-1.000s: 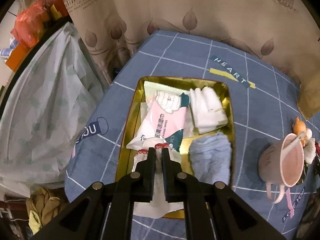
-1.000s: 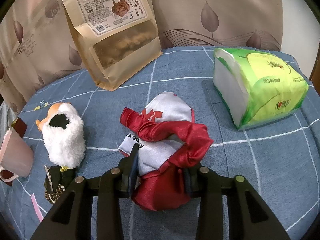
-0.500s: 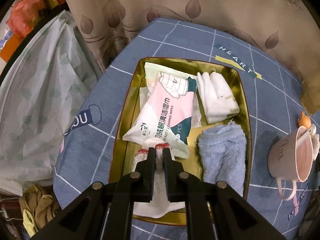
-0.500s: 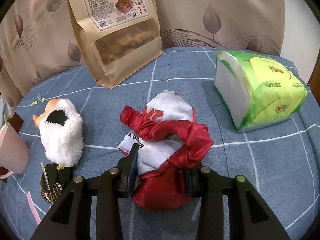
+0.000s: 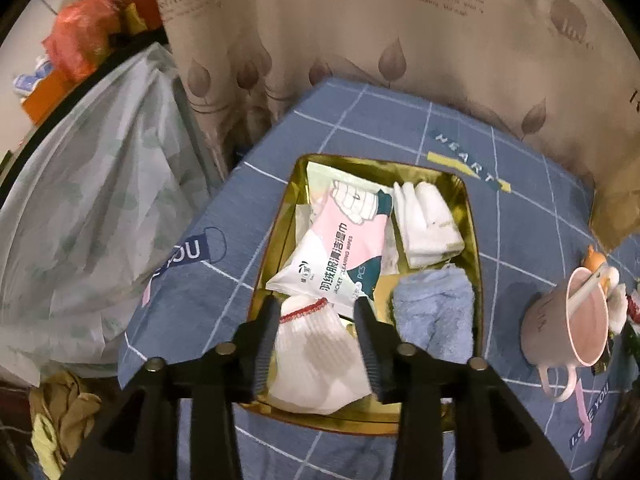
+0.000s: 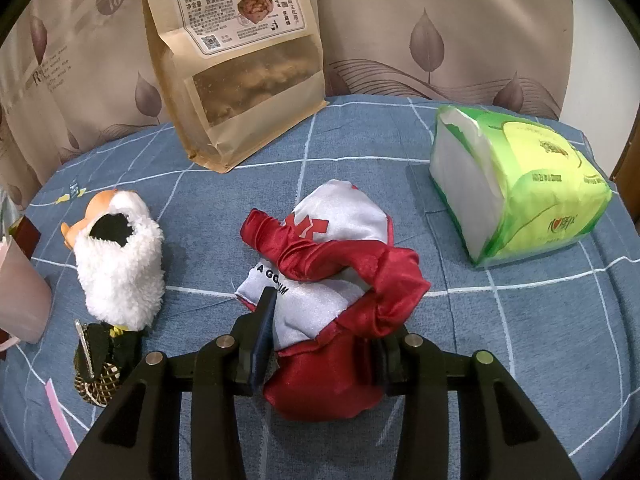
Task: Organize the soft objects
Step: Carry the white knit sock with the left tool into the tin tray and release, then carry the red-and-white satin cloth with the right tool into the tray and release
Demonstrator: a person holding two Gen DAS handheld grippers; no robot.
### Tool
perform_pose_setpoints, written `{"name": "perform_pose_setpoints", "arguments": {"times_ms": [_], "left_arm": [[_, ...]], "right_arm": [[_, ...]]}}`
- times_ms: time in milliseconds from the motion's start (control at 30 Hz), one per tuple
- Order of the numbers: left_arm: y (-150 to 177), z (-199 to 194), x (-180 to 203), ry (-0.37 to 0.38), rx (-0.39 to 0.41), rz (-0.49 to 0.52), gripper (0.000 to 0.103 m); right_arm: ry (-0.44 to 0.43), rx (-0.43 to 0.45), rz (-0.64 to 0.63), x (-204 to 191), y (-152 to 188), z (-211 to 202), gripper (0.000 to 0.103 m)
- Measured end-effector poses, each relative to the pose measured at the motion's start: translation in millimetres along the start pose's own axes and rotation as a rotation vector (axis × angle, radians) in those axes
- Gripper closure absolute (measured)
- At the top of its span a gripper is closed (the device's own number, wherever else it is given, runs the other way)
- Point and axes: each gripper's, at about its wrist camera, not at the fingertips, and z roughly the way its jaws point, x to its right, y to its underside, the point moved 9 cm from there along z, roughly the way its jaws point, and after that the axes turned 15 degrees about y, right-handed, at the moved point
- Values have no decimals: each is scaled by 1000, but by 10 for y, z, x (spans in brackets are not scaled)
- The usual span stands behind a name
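In the left wrist view a gold tray (image 5: 474,236) sits on the blue checked tablecloth. It holds a pink wet-wipes pack (image 5: 340,252), a folded white cloth (image 5: 428,224), a blue towel (image 5: 434,308) and a white sock with red trim (image 5: 316,352). My left gripper (image 5: 318,320) is open, its fingers on either side of the sock, which lies in the tray's near end. In the right wrist view my right gripper (image 6: 324,340) is shut on a red and white satin garment (image 6: 336,276) that rests on the cloth.
A pink mug (image 5: 576,324) stands right of the tray. A white plush toy (image 6: 120,264), a brown snack bag (image 6: 240,60) and a green tissue pack (image 6: 516,184) surround the garment. A plastic-covered bundle (image 5: 88,200) lies beyond the table's left edge.
My left gripper has opened and let go of the white sock, which now lies in the tray. The right gripper still holds the garment, barely moved.
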Motion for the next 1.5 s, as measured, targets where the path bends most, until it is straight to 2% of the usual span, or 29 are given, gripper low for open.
{"name": "perform_pose_setpoints", "arguments": {"times_ms": [333, 633, 833, 1067, 1167, 1500], "left_arm": [[273, 61, 2, -10, 1, 0, 58], [371, 83, -215, -1, 18, -56, 58], [374, 73, -237, -15, 39, -44, 58], [352, 2, -299, -36, 65, -47, 58], [332, -39, -363, -45, 76, -64, 58], [287, -274, -645, -90, 127, -120, 57]], "right_arm": [[27, 9, -19, -47, -33, -82, 78], [-10, 67, -4, -150, -266, -511, 78], [-42, 116, -26, -361, -452, -862, 78], [-150, 170, -83, -968, -657, -1266, 78], [-218, 188, -143, -1419, -690, -1465, 78], [-449, 186, -348, -2872, -359, -1992, 78]]}}
